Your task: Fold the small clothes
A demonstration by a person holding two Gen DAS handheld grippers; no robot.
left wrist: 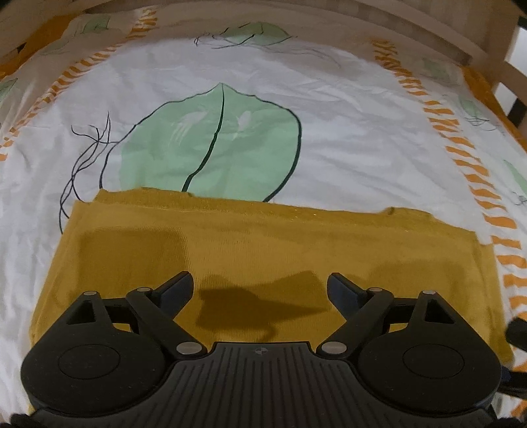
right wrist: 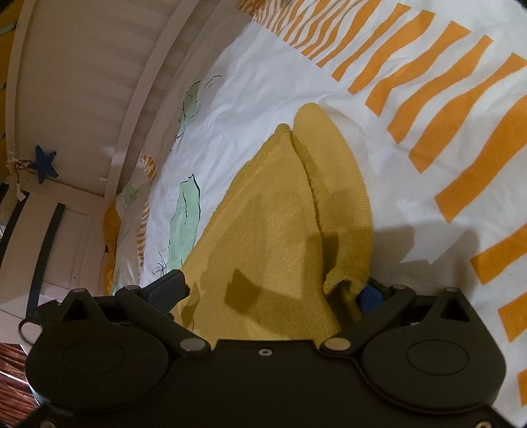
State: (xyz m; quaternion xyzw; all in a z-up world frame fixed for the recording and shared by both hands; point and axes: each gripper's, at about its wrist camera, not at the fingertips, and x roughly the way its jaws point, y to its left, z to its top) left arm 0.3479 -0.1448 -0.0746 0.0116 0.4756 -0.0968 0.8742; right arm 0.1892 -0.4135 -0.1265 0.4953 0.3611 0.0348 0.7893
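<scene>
— So where does the mustard garment (left wrist: 230, 250) lie?
— Flat on the leaf-print bedsheet (left wrist: 346, 138), beneath the left gripper (left wrist: 260, 289), whose jaws gape, holding nothing.
— And the right gripper (right wrist: 273, 289)?
— Spread too; a folded sleeve (right wrist: 332, 184) hides one fingertip, possibly touching.

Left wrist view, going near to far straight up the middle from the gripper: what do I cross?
Left gripper, open → mustard-yellow garment lying flat → green leaf print on the white bedsheet → smaller leaf print → wooden bed frame.
</scene>
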